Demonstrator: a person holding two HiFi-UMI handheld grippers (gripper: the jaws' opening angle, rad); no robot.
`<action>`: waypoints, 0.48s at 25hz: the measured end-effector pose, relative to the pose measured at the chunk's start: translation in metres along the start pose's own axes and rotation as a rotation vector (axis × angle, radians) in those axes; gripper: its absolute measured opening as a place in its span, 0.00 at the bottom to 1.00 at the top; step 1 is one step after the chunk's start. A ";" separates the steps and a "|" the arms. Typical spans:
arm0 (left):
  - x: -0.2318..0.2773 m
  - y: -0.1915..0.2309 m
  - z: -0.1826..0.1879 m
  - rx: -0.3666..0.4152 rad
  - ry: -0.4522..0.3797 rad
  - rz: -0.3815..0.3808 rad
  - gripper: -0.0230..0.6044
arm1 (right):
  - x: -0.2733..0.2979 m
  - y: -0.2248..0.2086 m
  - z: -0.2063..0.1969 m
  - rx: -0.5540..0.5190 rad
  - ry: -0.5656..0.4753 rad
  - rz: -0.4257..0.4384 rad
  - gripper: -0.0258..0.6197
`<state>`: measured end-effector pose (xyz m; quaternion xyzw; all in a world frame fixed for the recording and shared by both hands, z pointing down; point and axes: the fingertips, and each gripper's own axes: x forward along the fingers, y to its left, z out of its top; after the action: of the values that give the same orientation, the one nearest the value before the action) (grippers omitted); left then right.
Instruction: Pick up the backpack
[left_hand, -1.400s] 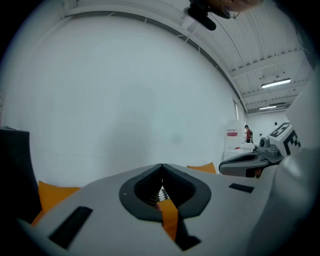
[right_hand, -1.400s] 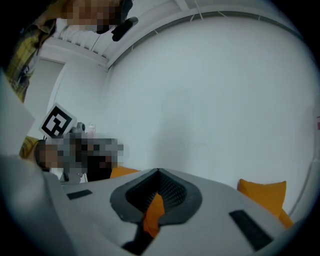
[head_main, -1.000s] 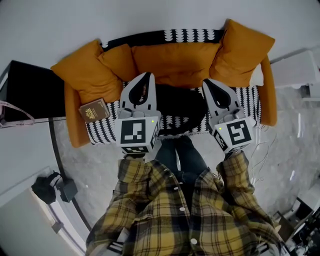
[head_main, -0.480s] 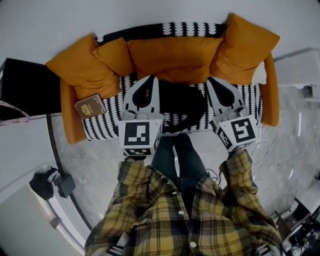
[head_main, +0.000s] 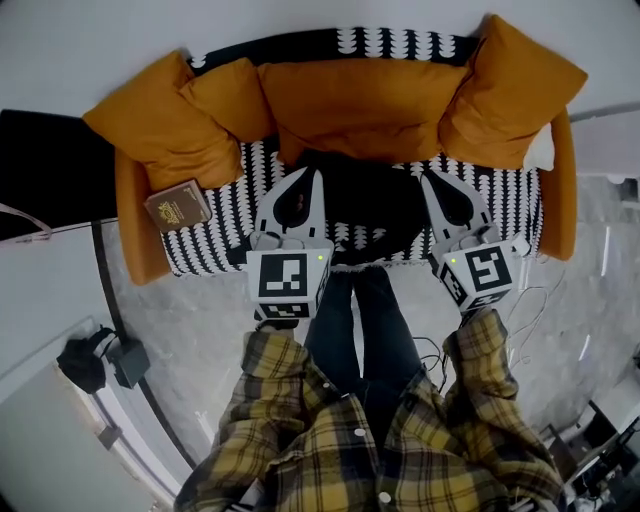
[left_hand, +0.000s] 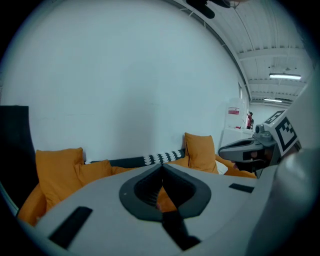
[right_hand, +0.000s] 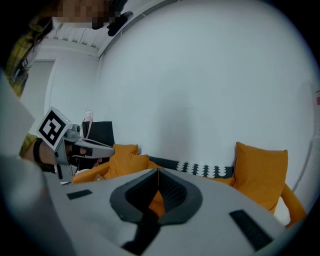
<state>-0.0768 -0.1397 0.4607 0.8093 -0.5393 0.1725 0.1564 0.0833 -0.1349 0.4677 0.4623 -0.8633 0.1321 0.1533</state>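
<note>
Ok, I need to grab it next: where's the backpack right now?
Head view: the black backpack lies mid-seat on the orange sofa, between the left gripper and right gripper.

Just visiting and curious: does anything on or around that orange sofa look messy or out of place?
Nothing is spilled or broken. Two small things: a brown book lies askew on the sofa arm at the head view's left, and thin cables trail loose on the floor beside the sofa's other end.
</note>
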 end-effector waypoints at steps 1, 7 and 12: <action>0.002 0.001 -0.008 -0.003 0.008 0.000 0.06 | 0.002 0.001 -0.008 0.004 0.008 0.001 0.06; 0.012 0.002 -0.055 -0.013 0.071 -0.008 0.06 | 0.014 0.005 -0.056 0.041 0.060 0.010 0.06; 0.026 -0.001 -0.085 -0.012 0.110 -0.024 0.06 | 0.025 0.000 -0.088 0.043 0.094 0.010 0.06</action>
<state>-0.0765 -0.1233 0.5484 0.8042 -0.5211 0.2114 0.1926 0.0828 -0.1212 0.5579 0.4544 -0.8545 0.1729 0.1829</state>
